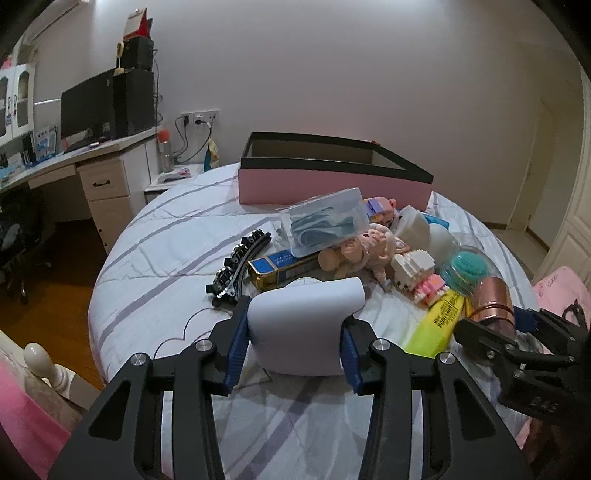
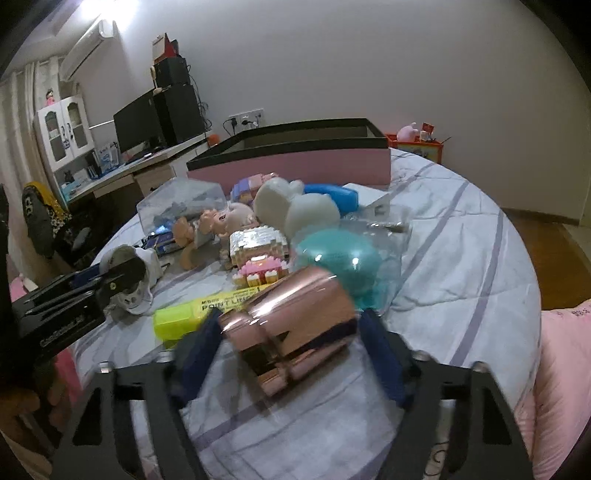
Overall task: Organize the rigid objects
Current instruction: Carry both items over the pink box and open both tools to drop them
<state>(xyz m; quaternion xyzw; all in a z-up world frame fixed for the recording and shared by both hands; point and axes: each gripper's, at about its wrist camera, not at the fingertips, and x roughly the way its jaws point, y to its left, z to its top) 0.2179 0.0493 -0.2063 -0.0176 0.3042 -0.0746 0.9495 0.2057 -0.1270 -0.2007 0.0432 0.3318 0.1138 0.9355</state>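
Two claws: left claw [image 1: 293, 345] clamps white curved block [image 1: 304, 325]; right claw [image 2: 291, 354] brackets shiny copper cup [image 2: 295, 325].

Dim indoor light with a purplish cast; a ceiling lamp [image 2: 107, 7] flares at the right wrist view's top left. That view is motion-blurred. Fisheye bending and dark corners frame both.

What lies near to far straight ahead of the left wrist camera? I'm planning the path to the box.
White curved plastic piece between the fingers → blue and gold carton → clear plastic case holding blue items → pink box with black rim.
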